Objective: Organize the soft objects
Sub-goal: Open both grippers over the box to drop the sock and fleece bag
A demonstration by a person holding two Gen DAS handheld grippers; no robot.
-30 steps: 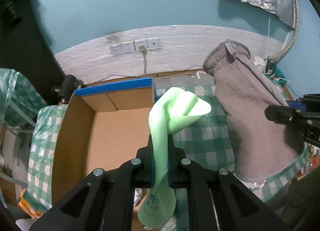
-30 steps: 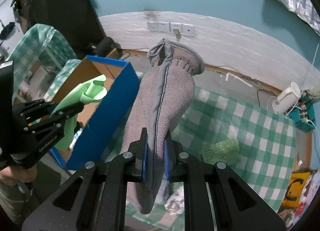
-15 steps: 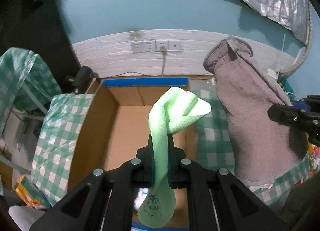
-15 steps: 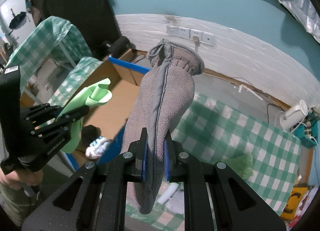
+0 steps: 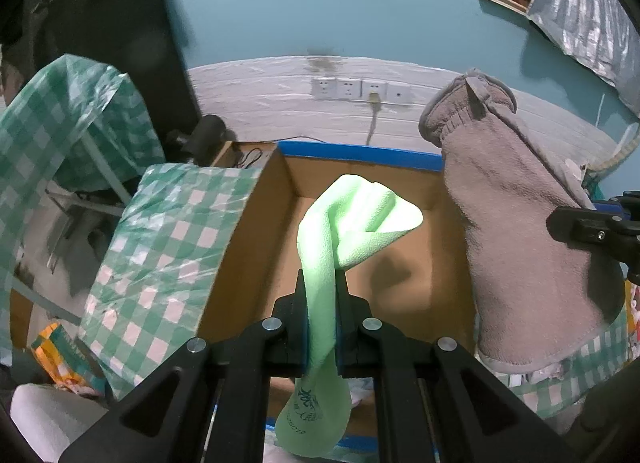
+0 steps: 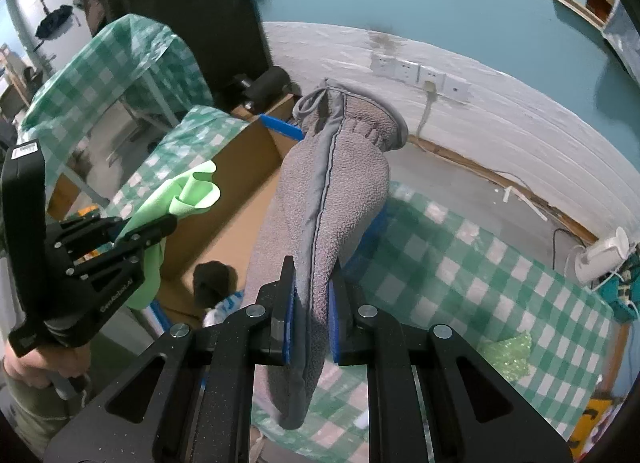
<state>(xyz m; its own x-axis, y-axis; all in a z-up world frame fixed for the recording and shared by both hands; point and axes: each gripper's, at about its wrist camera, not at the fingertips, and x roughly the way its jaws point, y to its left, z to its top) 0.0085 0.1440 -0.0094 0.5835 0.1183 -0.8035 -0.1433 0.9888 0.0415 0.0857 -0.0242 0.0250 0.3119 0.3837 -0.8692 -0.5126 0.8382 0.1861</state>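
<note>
Since the earlier frames, both grippers have travelled sideways toward the cardboard box (image 5: 256, 247): from the left wrist, the box interior now sits directly beyond the green cloth, where a second ago it lay off to the left. Neither grip has changed.

Left gripper (image 5: 322, 319): jaws clamped narrow on the green cloth (image 5: 348, 223). One end of the cloth folds over beyond the pads; the other end, bearing print, hangs down on the near side. From the right wrist, this gripper (image 6: 138, 235) appears at left, held by a hand (image 6: 36, 367), with the cloth (image 6: 180, 199) poised over the left part of the open box (image 6: 240, 167).

Right gripper (image 6: 312, 311): jaws closed tight on the grey fleece mitt (image 6: 332, 199). The mitt's gathered cuff and loop point away from the camera; its other end hangs below the pads. From the left wrist, the mitt (image 5: 520, 247) stands to the right of the green cloth, over the right wall of the box, with the right gripper (image 5: 592, 223) partly visible at the frame edge.

Box contents: a dark item (image 6: 212, 283) and a white-and-blue item (image 6: 224, 307) lie at the near end of the floor. Blue tape (image 5: 360, 153) edges the far rim.

Surroundings: green-checked tablecloth (image 6: 480, 263) to the right of the box, carrying a green textured piece (image 6: 508, 355) near its right edge. Wall sockets (image 5: 360, 89) on the far wall, one with a cable plugged in.
</note>
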